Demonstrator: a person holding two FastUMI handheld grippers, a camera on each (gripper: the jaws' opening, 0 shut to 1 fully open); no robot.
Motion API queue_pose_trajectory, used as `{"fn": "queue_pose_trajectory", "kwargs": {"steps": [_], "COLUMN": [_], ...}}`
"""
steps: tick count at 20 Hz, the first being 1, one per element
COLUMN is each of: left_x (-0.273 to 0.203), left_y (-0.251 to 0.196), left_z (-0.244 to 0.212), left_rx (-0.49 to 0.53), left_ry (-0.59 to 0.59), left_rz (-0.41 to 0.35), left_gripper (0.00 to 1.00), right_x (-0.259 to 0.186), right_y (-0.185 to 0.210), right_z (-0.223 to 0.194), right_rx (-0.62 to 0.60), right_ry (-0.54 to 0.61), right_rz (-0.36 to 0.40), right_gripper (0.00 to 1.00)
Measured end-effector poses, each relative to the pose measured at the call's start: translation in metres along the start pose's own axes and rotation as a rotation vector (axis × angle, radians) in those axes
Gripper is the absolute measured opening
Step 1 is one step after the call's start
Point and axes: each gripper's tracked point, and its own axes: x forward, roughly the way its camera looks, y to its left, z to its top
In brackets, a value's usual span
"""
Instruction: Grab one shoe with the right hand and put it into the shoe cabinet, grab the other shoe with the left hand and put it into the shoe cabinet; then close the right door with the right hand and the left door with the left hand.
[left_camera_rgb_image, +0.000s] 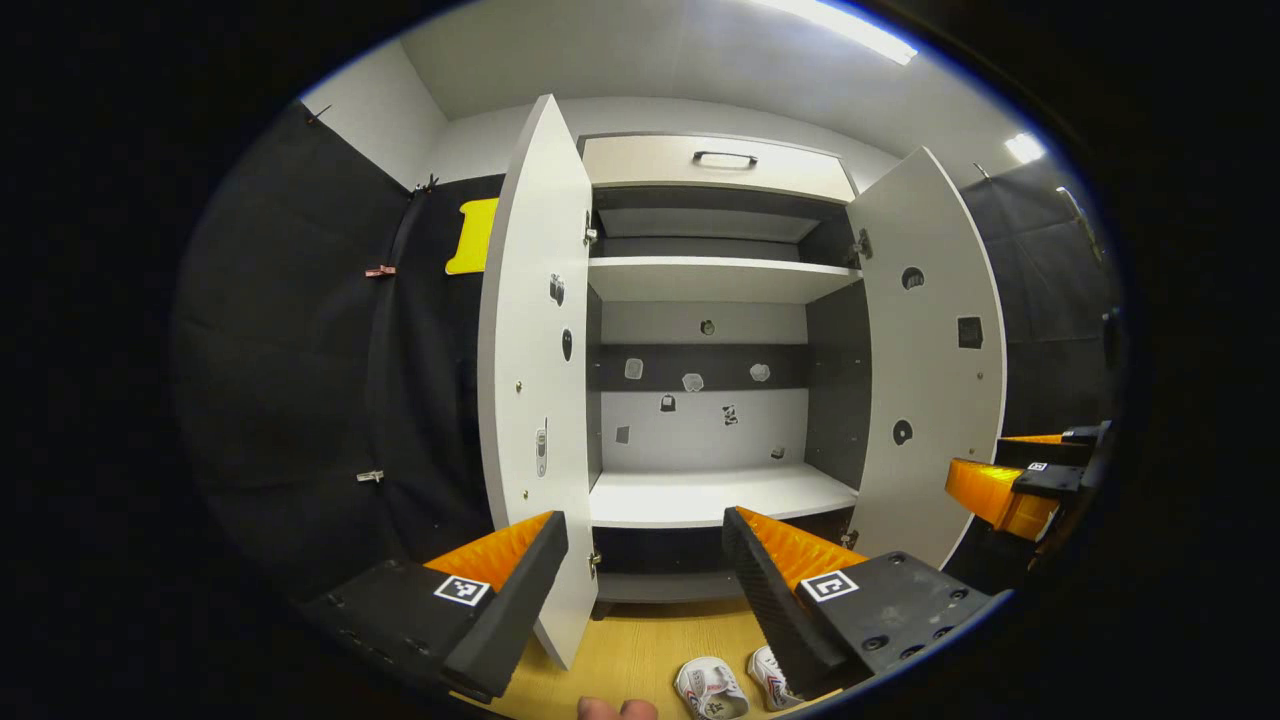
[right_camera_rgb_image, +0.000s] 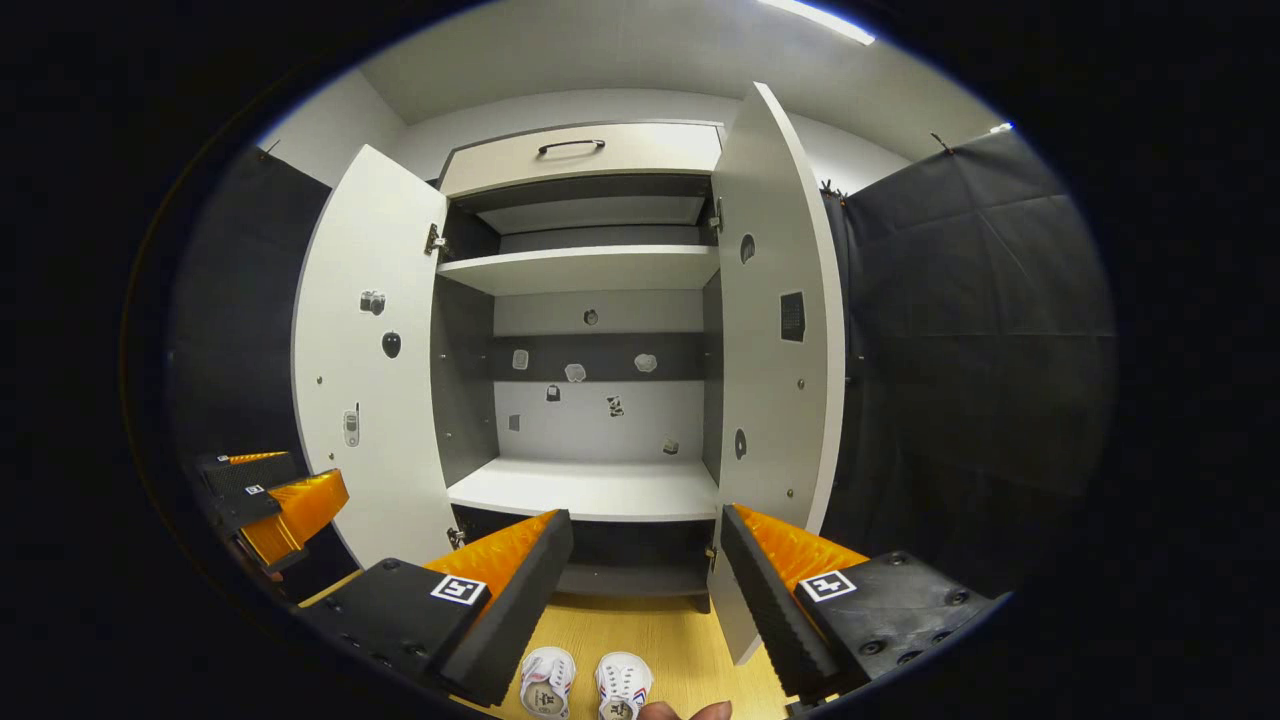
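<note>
- Shoe cabinet (left_camera_rgb_image: 700, 400) stands ahead, left door (left_camera_rgb_image: 535, 380) and right door (left_camera_rgb_image: 930, 350) both swung wide.
- Lower shelf (left_camera_rgb_image: 715, 495) bare, no shoe on it.
- Two white shoes side by side on the wood floor (right_camera_rgb_image: 680, 640) near the cabinet's foot: left shoe (right_camera_rgb_image: 548, 682), right shoe (right_camera_rgb_image: 622, 686).
- Left gripper (left_camera_rgb_image: 645, 570) released, fingers spread, holding nothing.
- Right gripper (right_camera_rgb_image: 645, 565) released too, jaws apart above the shoes.
</note>
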Motion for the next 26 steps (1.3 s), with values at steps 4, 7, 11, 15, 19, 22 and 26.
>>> {"fn": "queue_pose_trajectory", "kwargs": {"steps": [4,7,11,15,19,22,26], "left_x": [0.002,0.004,0.006,0.006,0.005,0.003,-0.002], "left_y": [0.001,0.004,0.009,0.018,0.019,0.018,0.019], "left_z": [-0.001,-0.004,-0.012,-0.018,-0.026,-0.034,-0.049], "left_rx": [-0.002,-0.003,-0.013,0.001,0.006,0.008,0.020], "left_ry": [-0.001,0.001,0.016,0.015,0.024,0.038,0.064], "left_rz": [0.004,0.009,0.007,0.012,0.000,-0.012,-0.020], "left_gripper": [0.97,0.97,0.97,0.97,0.97,0.96,0.97], "right_x": [0.004,0.005,0.003,-0.014,-0.037,-0.042,-0.040], "right_y": [0.004,0.010,0.021,0.029,0.031,0.033,0.031], "right_z": [-0.012,-0.039,-0.100,-0.205,-0.304,-0.362,-0.421], "right_rx": [0.001,0.006,0.024,0.025,0.106,0.179,0.194], "right_ry": [0.029,0.093,0.195,0.367,0.560,0.668,0.753], "right_rz": [0.005,0.016,0.048,0.082,0.075,0.062,0.039], "right_gripper": [0.97,0.98,0.98,0.98,0.98,0.98,0.82]}}
